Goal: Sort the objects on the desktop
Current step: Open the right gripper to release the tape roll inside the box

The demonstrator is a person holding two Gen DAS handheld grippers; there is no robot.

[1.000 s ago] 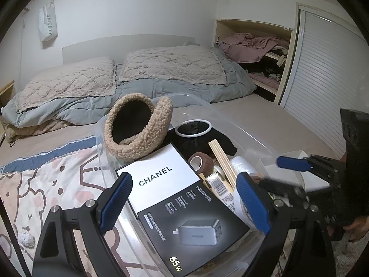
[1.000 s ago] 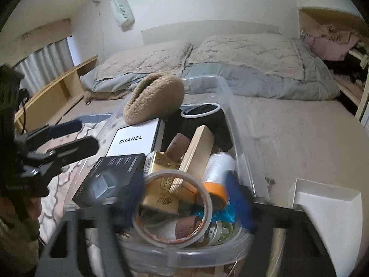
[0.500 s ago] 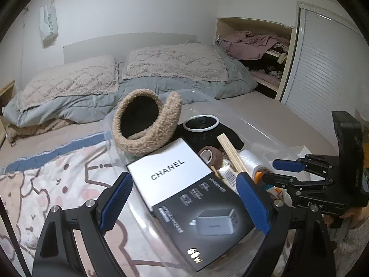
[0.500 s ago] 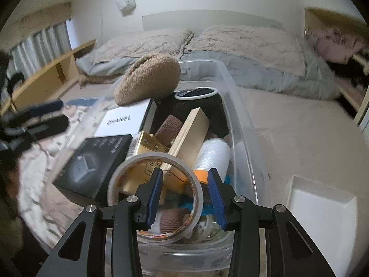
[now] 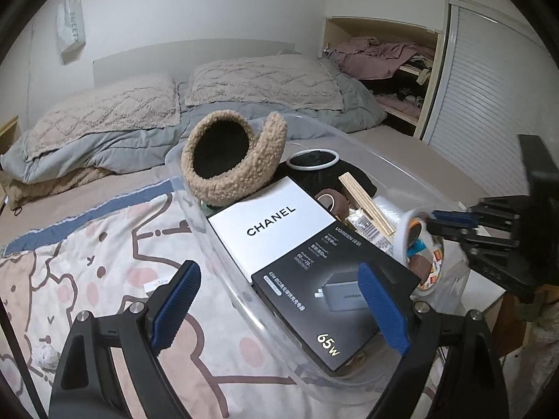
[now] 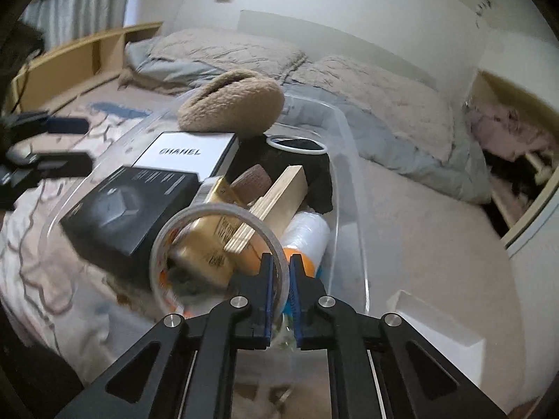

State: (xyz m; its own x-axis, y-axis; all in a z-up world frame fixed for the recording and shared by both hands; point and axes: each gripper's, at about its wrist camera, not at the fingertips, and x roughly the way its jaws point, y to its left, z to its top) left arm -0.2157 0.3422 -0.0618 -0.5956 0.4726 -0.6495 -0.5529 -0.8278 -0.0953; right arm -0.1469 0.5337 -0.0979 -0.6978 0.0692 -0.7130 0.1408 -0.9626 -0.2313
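A clear plastic bin (image 5: 178,174) (image 6: 349,174) full of odds and ends sits on a bed. My right gripper (image 6: 279,272) (image 5: 436,221) is shut on the wall of a clear tape roll (image 6: 209,211) (image 5: 401,234), one pad inside the ring and one outside, at the bin's near end. My left gripper (image 5: 276,267) is open over the bin's other near corner. A black charger box (image 5: 314,279) (image 6: 129,206) lies beyond its fingertips, untouched. A white Chanel box (image 5: 269,223) and a fuzzy beige hat (image 5: 237,167) lie further back.
The bin also holds a wooden block (image 6: 276,202), a brown roll (image 6: 255,181), a white film roll (image 6: 307,234) and a white-rimmed black object (image 6: 297,145). A white lid (image 6: 440,328) lies to its right. Pillows, a patterned blanket (image 5: 87,262) and an open closet surround it.
The right gripper's jaws went from wide apart to closed on the tape roll's wall while the wrist rolled. The left gripper shifted a little toward the bin and stayed open.
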